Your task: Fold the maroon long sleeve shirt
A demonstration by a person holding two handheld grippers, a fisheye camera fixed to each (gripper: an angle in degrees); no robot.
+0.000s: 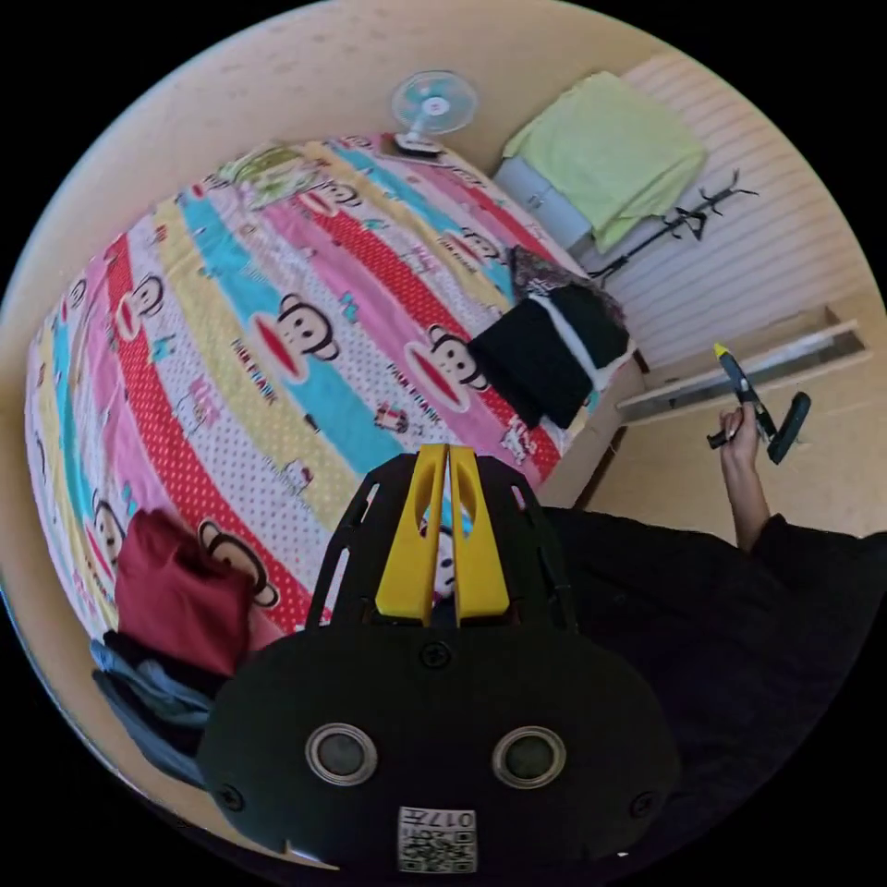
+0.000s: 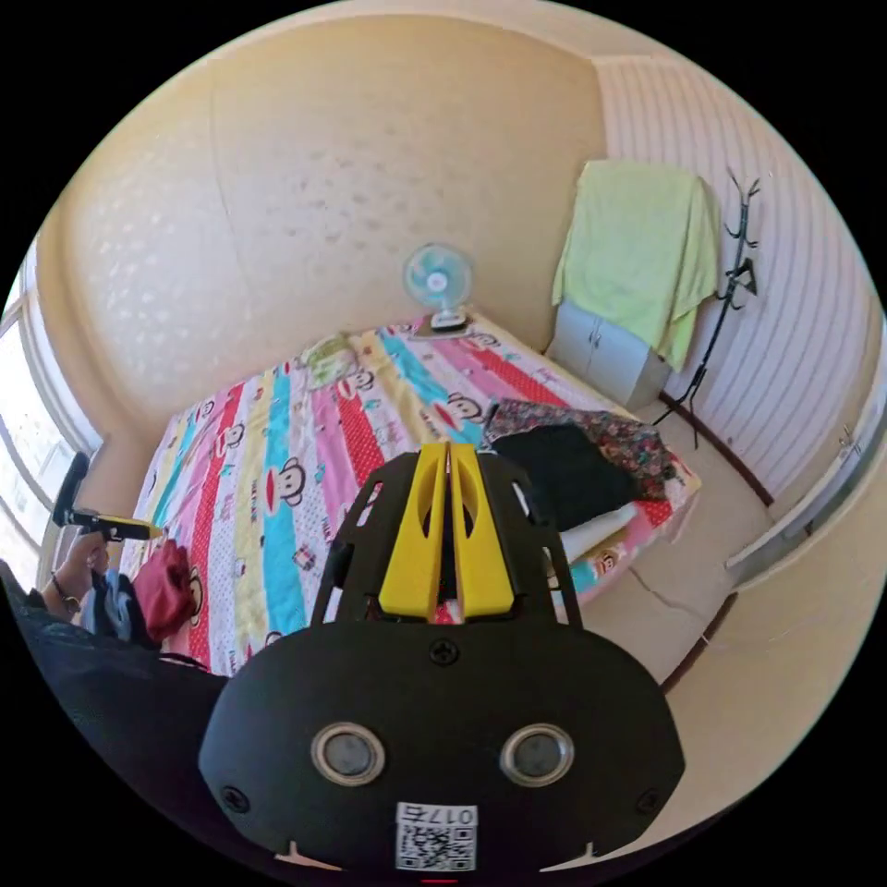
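Both tongs held up off the bed, well clear of the cloth, each with its yellow jaws pressed together on nothing: left tongs (image 1: 447, 531), right tongs (image 2: 447, 536). Looks like a pause between garments, not a fold in hand. Maroon shirt (image 1: 180, 591) sits bunched on a small heap of grey-blue clothes (image 1: 152, 688) at the near edge of the bed (image 1: 277, 277), untouched. Toward the far side edge, a stack of dark folded clothes (image 1: 545, 356), likely the finished pile. At the far end, a small fan (image 1: 432, 106). Beyond, a grey cabinet (image 2: 605, 356) draped with a green towel (image 2: 637, 245); contents cannot be told.
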